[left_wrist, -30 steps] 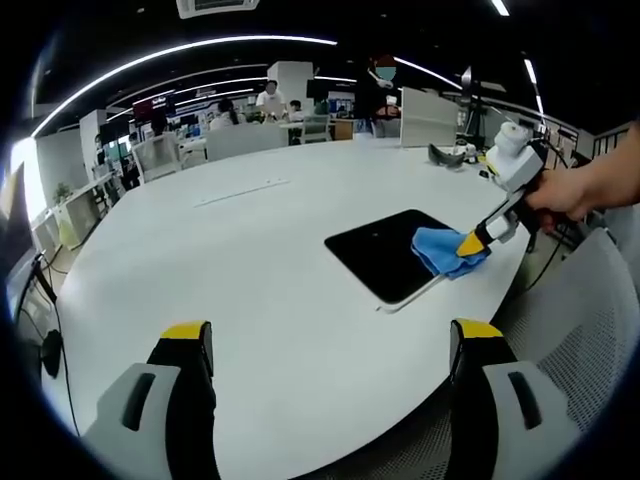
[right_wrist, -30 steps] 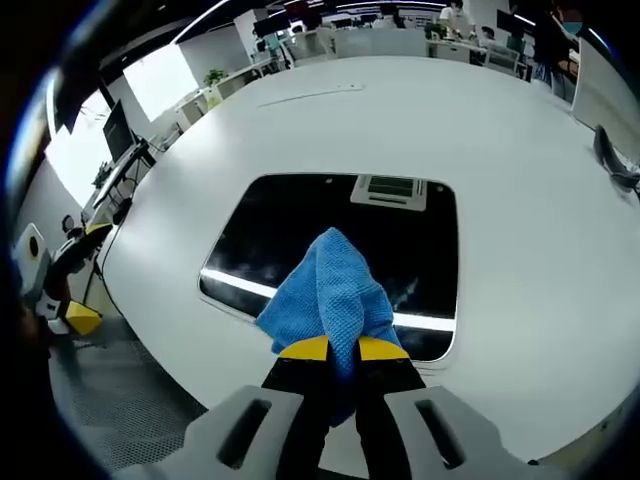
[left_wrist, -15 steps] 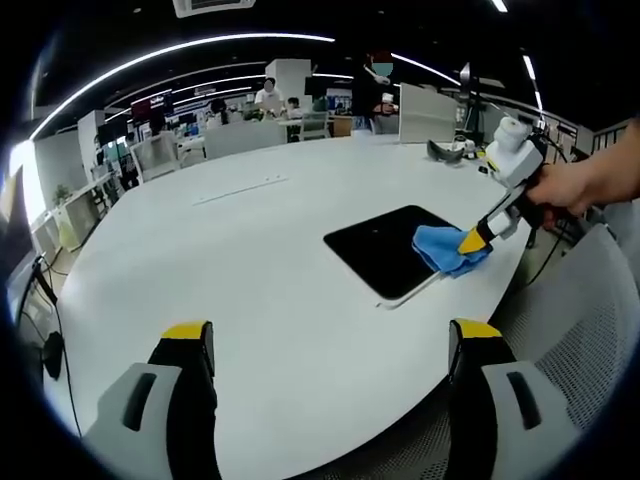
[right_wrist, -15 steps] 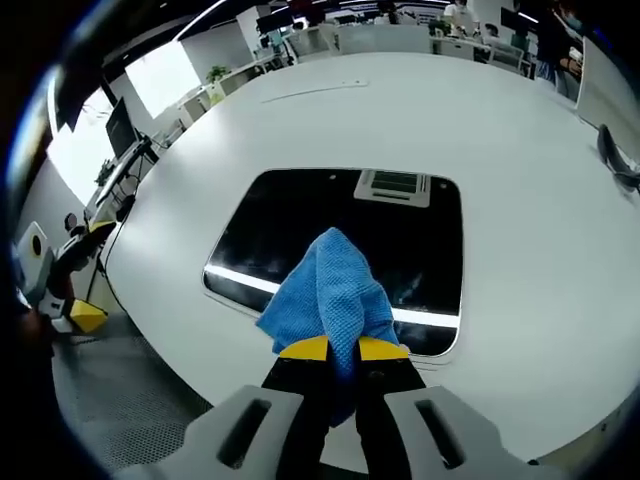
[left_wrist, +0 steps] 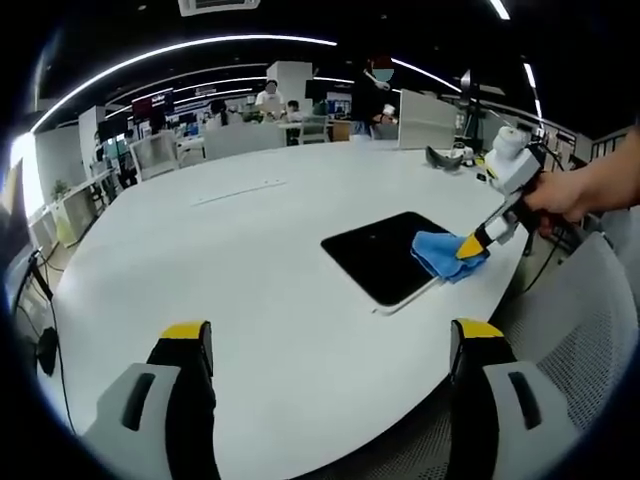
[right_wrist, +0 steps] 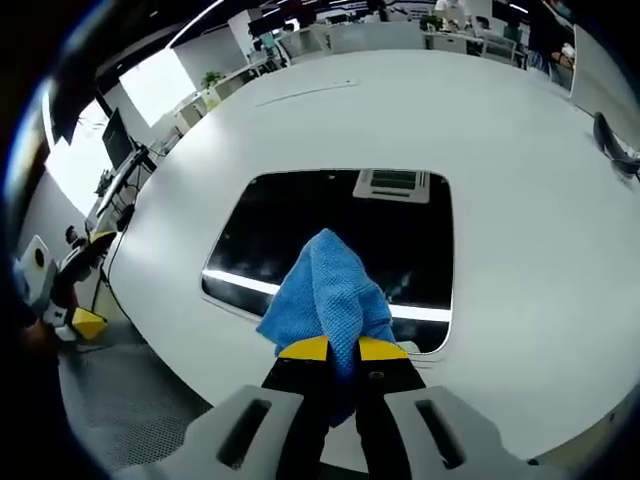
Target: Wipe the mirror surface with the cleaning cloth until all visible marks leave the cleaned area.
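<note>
Right gripper view has my right hand-held gripper [right_wrist: 341, 349] pinching one blue cleaning cloth [right_wrist: 328, 295], pressed on one dark mirror [right_wrist: 300, 225] lying flat on the white table [right_wrist: 500, 170]. Left gripper view shows my left hand-held gripper [left_wrist: 335, 340] spread wide, holding nothing, and my hand [left_wrist: 570, 195]; marks are hard to make out.

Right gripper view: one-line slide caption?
Right gripper shut on a blue cloth, pressing it to the near edge of a dark mirror on a white table.
</note>
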